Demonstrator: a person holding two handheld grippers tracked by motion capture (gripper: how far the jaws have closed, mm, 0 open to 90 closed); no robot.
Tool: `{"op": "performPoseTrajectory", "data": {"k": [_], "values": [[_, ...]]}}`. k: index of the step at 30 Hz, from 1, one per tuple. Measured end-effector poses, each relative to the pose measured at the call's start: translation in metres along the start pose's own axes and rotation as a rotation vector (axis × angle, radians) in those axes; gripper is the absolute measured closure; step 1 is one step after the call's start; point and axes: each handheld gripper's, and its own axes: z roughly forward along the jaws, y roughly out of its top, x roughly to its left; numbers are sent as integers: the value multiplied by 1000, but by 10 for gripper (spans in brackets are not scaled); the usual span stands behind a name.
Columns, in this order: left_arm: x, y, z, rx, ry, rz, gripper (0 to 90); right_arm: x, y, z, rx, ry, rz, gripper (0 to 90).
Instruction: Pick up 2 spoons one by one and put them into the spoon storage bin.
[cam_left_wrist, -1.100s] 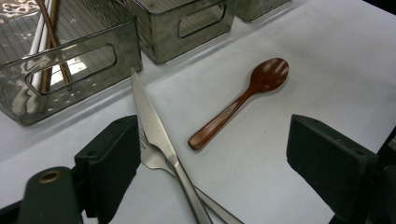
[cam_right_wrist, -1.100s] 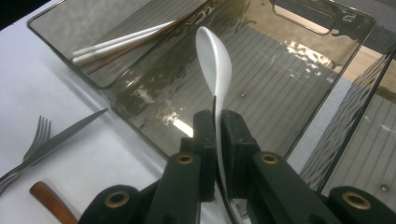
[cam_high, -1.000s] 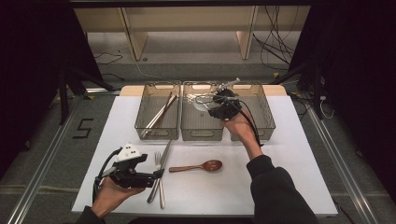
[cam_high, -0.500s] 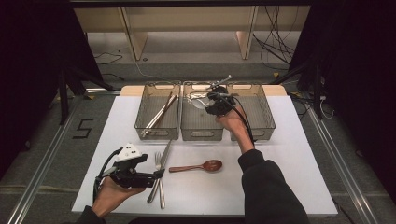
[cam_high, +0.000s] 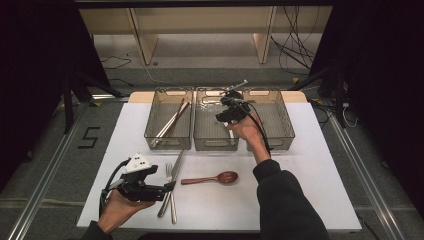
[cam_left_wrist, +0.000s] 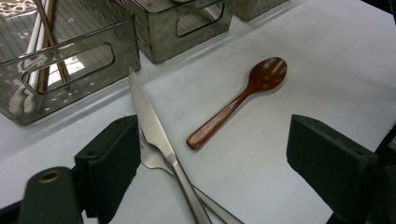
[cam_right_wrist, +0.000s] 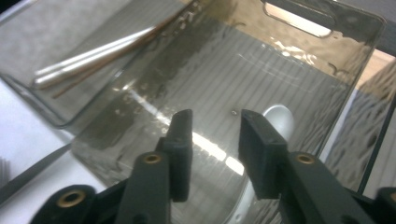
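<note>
Seen from the high view, the right gripper (cam_high: 226, 111) hangs over the middle bin (cam_high: 215, 122) of three clear bins standing in a row at the table's twelve o'clock edge; its jaws have just been opening and now stand parted with nothing pinched between them. In the right gripper view a white spoon (cam_right_wrist: 275, 122) lies on that bin's ribbed floor, just past the pads at about one o'clock and partly hidden behind the right pad. The left bin (cam_high: 170, 120) holds chopsticks (cam_high: 171, 121) lying slantwise. The left gripper (cam_high: 167, 187) rests low on the white table (cam_high: 310, 180) at roughly seven o'clock, jaws spread wide and gripping nothing; a knife (cam_left_wrist: 152, 123) and a fork (cam_left_wrist: 152, 158) lie crossed just inside its left pad. A wooden spoon (cam_high: 212, 178) lies free on the table near six o'clock, handle pointing to nine o'clock, apart from both grippers.
</note>
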Motion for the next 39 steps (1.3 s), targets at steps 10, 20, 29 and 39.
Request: {"op": "performPoseTrajectory", "data": {"k": [10,20,29,39], "values": [[1,0,1,5,5,2,172,15,-12,-25,2,88,-113,434],[0,-1,3,20,4,5,170,30,-47,-55,-33,149,-158,395],[0,1,8,33,2,14,167,33,-79,-79,-73,167,-156,357],[3,7,17,45,-5,8,166,28,-120,-108,-152,176,-88,339]]}}
